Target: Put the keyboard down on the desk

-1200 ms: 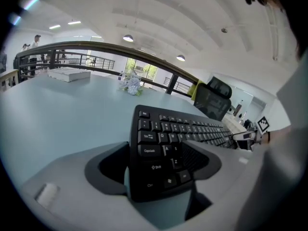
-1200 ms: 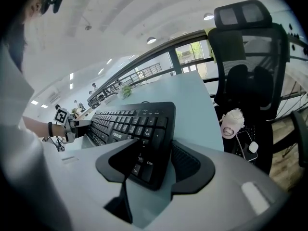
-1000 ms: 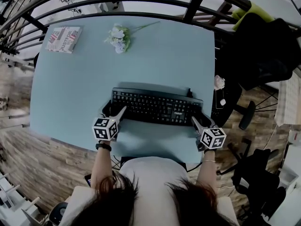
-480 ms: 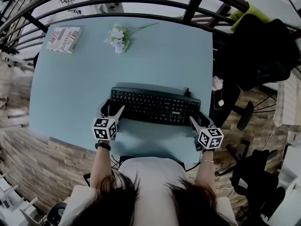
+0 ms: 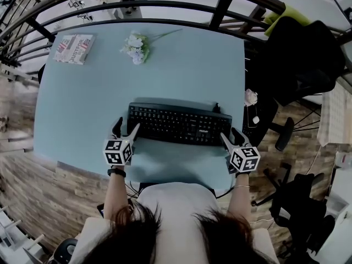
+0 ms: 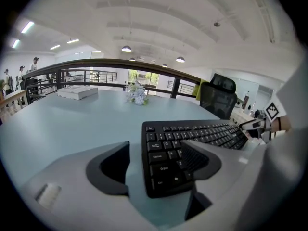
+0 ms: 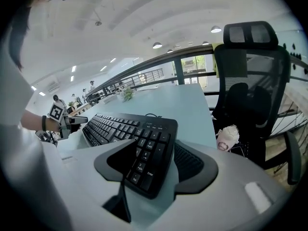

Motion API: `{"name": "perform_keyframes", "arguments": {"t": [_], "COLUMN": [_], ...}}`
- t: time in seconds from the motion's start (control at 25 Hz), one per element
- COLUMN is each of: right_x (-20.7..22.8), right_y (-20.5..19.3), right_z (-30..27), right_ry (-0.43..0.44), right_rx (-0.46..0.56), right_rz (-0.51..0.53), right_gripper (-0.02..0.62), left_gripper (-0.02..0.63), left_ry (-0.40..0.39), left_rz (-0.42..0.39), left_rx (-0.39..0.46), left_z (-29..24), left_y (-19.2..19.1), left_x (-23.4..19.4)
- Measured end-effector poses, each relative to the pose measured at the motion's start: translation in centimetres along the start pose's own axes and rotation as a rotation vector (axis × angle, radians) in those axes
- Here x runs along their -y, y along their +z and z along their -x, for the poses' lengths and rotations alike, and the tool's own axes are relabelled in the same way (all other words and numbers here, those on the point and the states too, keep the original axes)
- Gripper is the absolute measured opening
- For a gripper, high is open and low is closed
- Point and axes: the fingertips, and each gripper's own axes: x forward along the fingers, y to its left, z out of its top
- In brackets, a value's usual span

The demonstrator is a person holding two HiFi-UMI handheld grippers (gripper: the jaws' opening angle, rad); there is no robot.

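Note:
A black keyboard (image 5: 179, 124) lies flat on the pale blue desk (image 5: 82, 92), near its front edge. My left gripper (image 5: 125, 126) is at the keyboard's left end (image 6: 192, 138). Its jaws stand apart: one reaches over the keys, the other rests on the desk, and a strip of desk shows between that jaw and the keyboard. My right gripper (image 5: 230, 135) is at the right end. In the right gripper view the keyboard (image 7: 120, 126) sits tight between the jaws, one over the number keys and one against the end edge.
A bunch of flowers (image 5: 135, 44) and a book (image 5: 74, 42) lie at the desk's far side by a dark railing (image 5: 165, 22). A black office chair (image 5: 302, 54) and a small pale toy (image 5: 251, 97) are just off the desk's right edge.
The left gripper has let go and slid a little left, opening a gap beside the keyboard's end. The keyboard now looks level on the desk. The right gripper's hold looks unchanged.

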Motion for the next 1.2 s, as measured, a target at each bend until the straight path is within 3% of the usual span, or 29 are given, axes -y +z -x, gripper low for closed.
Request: {"name": "perform_keyframes", "arguments": {"t": [0.6, 1.2], "right_x": [-2.4, -10.6], "right_y": [6.7, 16.8], "right_z": [2.8, 8.4], "right_ry": [0.009, 0.122], "right_rx": [0.213, 0.504], "right_rz": [0.088, 0.228], "right_gripper": [0.221, 0.208], "left_gripper": [0.374, 0.342], "left_ry": [-0.04, -0.152], "left_rz": [-0.076, -0.192], "left_rx": [0.138, 0.352], "left_z": [1.9, 7.3], "left_y": [5.9, 13.9], "left_x": [2.2, 9.5]}}
